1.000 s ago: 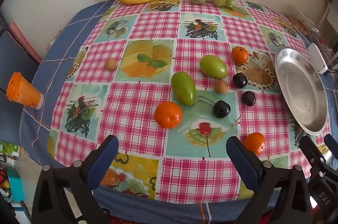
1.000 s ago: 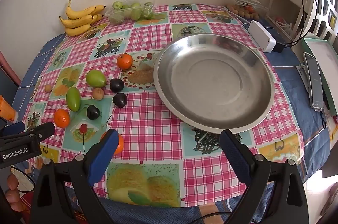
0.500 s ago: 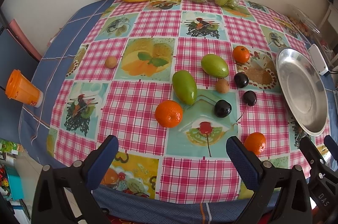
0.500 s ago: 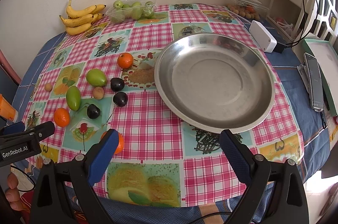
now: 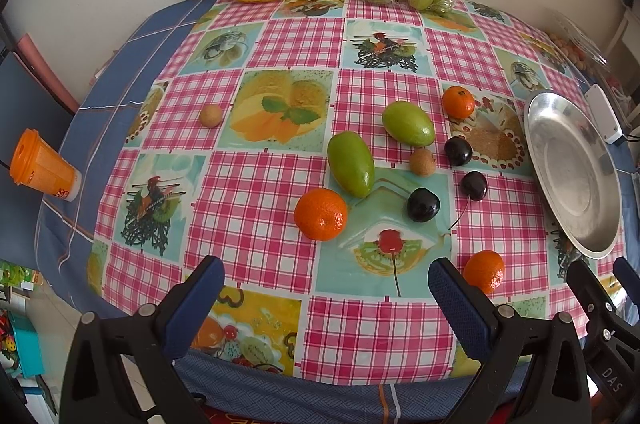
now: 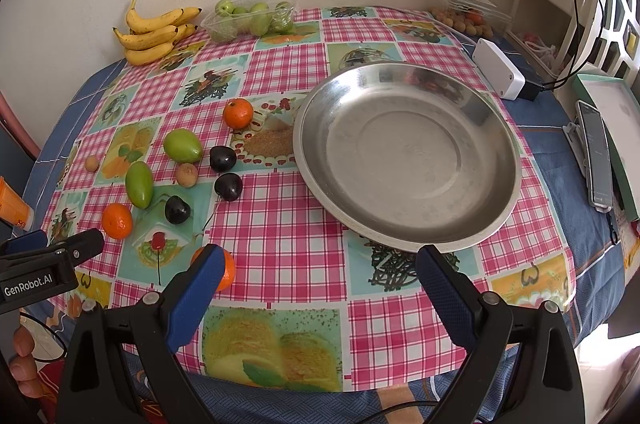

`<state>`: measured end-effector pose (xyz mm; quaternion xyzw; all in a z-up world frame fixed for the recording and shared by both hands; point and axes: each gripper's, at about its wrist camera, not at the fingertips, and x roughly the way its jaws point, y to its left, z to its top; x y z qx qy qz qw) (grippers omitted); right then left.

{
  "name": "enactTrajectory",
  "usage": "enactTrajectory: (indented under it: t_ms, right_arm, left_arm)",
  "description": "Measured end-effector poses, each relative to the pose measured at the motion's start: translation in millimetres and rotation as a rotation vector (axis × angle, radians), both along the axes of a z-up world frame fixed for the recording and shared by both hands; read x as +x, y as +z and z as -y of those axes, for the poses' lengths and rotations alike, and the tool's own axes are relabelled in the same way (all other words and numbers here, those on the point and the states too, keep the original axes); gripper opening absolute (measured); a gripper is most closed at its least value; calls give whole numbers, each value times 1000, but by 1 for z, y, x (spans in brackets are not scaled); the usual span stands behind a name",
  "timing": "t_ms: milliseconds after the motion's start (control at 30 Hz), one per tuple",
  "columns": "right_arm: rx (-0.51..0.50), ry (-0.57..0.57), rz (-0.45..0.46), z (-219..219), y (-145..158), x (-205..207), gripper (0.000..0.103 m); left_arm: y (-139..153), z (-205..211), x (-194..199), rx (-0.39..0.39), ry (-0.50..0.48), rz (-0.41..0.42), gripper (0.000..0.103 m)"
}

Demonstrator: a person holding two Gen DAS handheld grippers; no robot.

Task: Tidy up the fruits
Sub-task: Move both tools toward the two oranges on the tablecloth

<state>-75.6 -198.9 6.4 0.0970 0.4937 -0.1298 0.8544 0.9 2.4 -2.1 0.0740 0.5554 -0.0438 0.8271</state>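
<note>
Left wrist: left gripper (image 5: 326,284) wide apart, empty; right gripper (image 6: 320,274) likewise

"GenRobot.AI" on left gripper (image 6: 56,244); "DAS" on right gripper (image 5: 612,276)

Both wrist views face table (image 5: 256,192) from near edge, sharing fruit.

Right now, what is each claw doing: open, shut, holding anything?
Left claw: open, holding nothing, above the table's near edge.
Right claw: open, holding nothing, in front of the metal plate.
</note>
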Motion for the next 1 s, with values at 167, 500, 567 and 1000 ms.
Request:
enactTrajectory:
  t_ms: [167, 500, 567, 1000]
  right_arm:
    - [1, 1, 0, 0, 0, 0, 96]
    - [10, 25, -4, -5, 0, 2, 96]
    - [23, 58, -12, -11, -3, 7, 96]
    - [110, 265, -135, -53, -35, 38, 96]
  left_arm:
    - [0, 0, 0, 3, 0, -1, 103]
    - [-3, -1, -1, 15, 1, -15, 103]
    - [-6, -3, -2, 18, 4, -26, 103]
    - [-20, -14, 12, -82, 71, -82, 102]
